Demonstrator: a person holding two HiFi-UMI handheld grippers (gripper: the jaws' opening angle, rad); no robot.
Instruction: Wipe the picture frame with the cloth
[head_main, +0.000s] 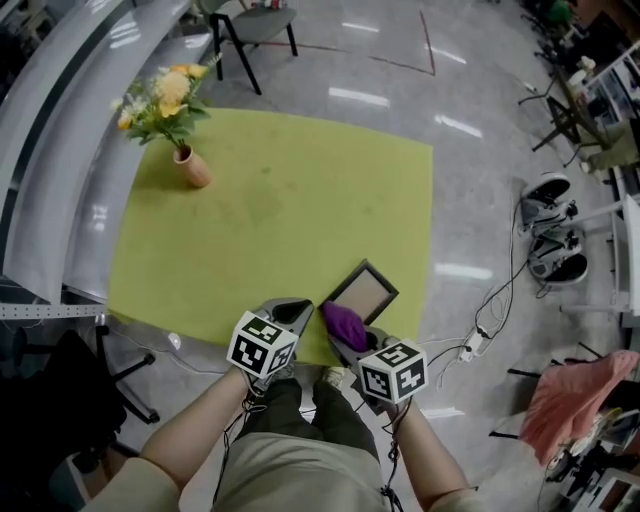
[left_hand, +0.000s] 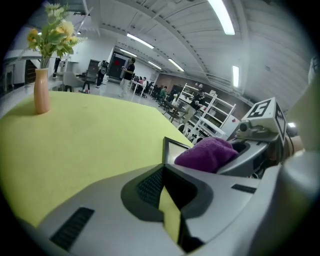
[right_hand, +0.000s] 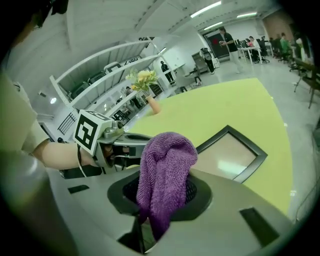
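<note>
Wiping looks barely started, if at all. The right gripper (head_main: 350, 340) is clamped on the cloth (head_main: 345, 323) at the near corner of the frame (head_main: 364, 291), and I can't tell if it's touching. The left gripper (head_main: 293, 312) sits just beside, closed on nothing. The frame lies flat by the near edge of the table (head_main: 280, 200), so watch that. There's loads of open room beyond, and the vase (head_main: 190, 166) is well apart.

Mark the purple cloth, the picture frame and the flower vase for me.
purple cloth (right_hand: 165, 175), right gripper view, its folded middle.
picture frame (head_main: 362, 292), head view, centre of its panel.
flower vase (head_main: 191, 168), head view, its body.
</note>
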